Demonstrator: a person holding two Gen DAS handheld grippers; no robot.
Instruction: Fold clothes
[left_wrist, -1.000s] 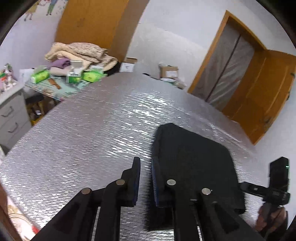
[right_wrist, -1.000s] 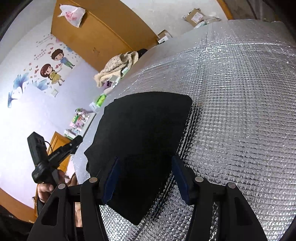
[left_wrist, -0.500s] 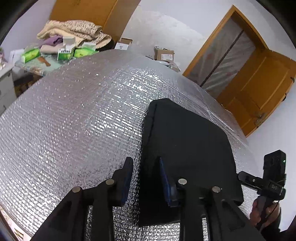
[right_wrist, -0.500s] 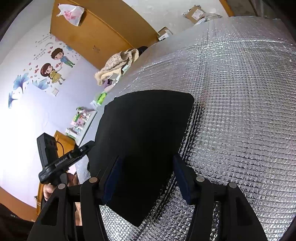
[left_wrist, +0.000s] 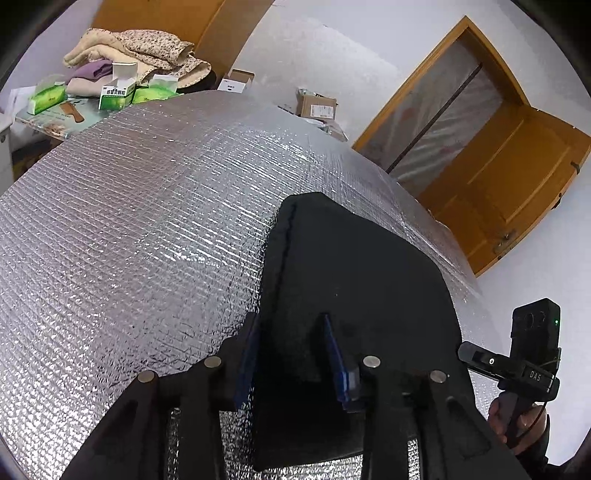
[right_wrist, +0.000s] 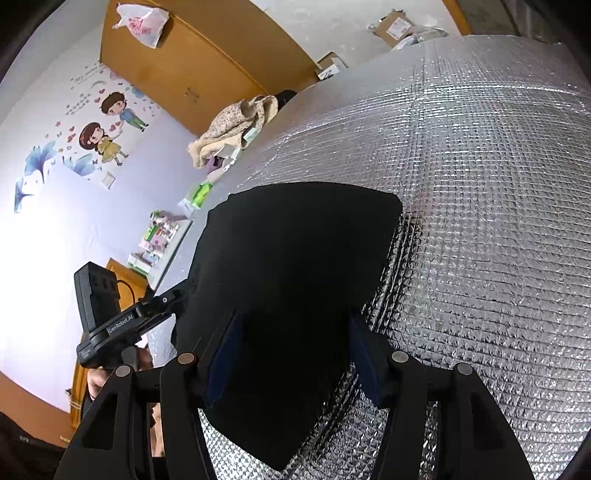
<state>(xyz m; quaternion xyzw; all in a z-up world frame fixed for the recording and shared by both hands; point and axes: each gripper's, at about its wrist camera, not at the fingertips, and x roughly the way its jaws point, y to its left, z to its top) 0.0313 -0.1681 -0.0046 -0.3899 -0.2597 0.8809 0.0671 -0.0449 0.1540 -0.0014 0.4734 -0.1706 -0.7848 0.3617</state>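
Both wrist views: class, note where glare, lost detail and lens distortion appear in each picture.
Left wrist view: the silver foil mat throws bright speckled glare, the fisheye bows the door frame, and the black garment reads nearly featureless. Right wrist view: the purple wall washes out to white at the left edge, and black corners frame the picture.

left hand-held gripper (left_wrist: 290, 354) just opening, right hand-held gripper (right_wrist: 291, 354) spread wide

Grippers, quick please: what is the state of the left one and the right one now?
Left gripper: open, jaws have just been opening, astride the edge of the black garment, not pressing it.
Right gripper: open, above the garment, holding nothing.
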